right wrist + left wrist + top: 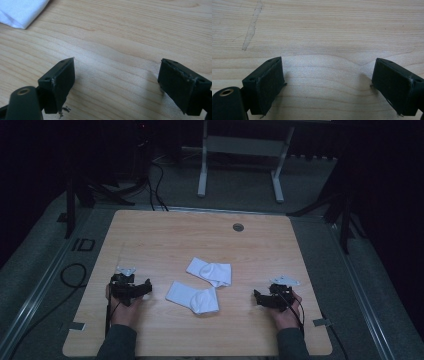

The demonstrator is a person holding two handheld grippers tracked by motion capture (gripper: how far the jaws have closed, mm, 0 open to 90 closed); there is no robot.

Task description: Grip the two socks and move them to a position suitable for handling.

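While jaws gape, two soft white socks (200,285), pale woodgrain table (150,235).

Pale wooden table top (150,235) is showing matt, smooth grain, with a dull scuff streak (251,26) in the left gripper view. 2 white cloth socks (194,296) (210,271) are looking soft and matt. Black plastic left gripper (328,87) and black plastic right gripper (117,86) are showing matt, slightly rough pads (270,86), frayed at the edges. A brass-coloured metal insert (23,91) is glinting.
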